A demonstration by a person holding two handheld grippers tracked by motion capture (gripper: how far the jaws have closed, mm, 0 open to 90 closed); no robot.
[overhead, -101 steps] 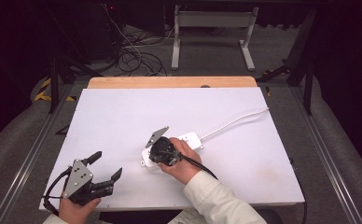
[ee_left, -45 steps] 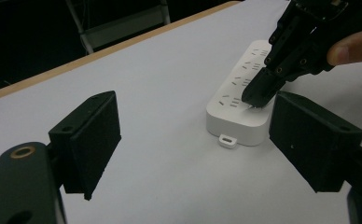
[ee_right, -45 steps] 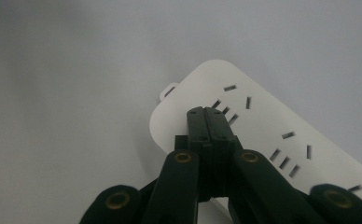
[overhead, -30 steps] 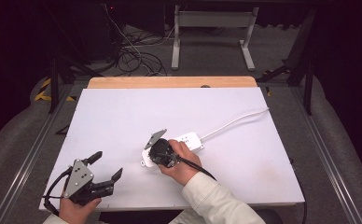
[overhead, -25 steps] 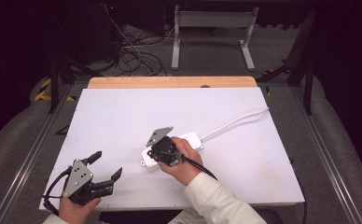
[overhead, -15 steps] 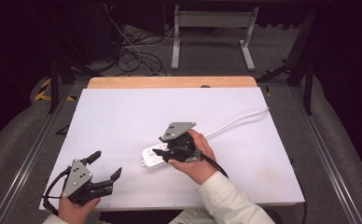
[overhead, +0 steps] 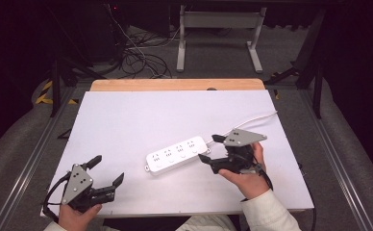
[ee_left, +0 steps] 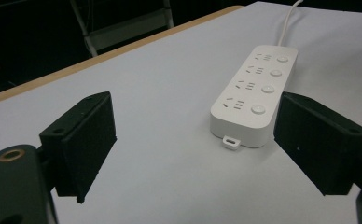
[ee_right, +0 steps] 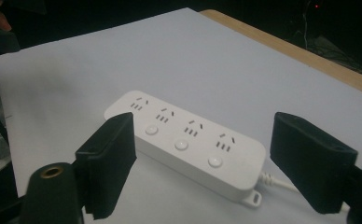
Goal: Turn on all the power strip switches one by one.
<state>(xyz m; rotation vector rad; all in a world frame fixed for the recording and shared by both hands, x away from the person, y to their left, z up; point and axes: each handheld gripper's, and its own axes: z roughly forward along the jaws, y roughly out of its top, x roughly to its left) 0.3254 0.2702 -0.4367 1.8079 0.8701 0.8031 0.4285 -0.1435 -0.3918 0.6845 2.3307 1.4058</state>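
Now, going from left to right: the left hand-held gripper [overhead: 106,171] sits at the near left corner of the bench [overhead: 127,115], its jaws wide apart with nothing in them. The white power strip [overhead: 177,154] lies in the middle of the bench. Its long side runs from near-left to far-right, and its cord goes off toward the right edge. The right hand-held gripper [overhead: 209,149] is just beside the strip's cord end. Its jaws have just been opening and hold nothing. It is the closer one, so it looks best placed to reach the strip.
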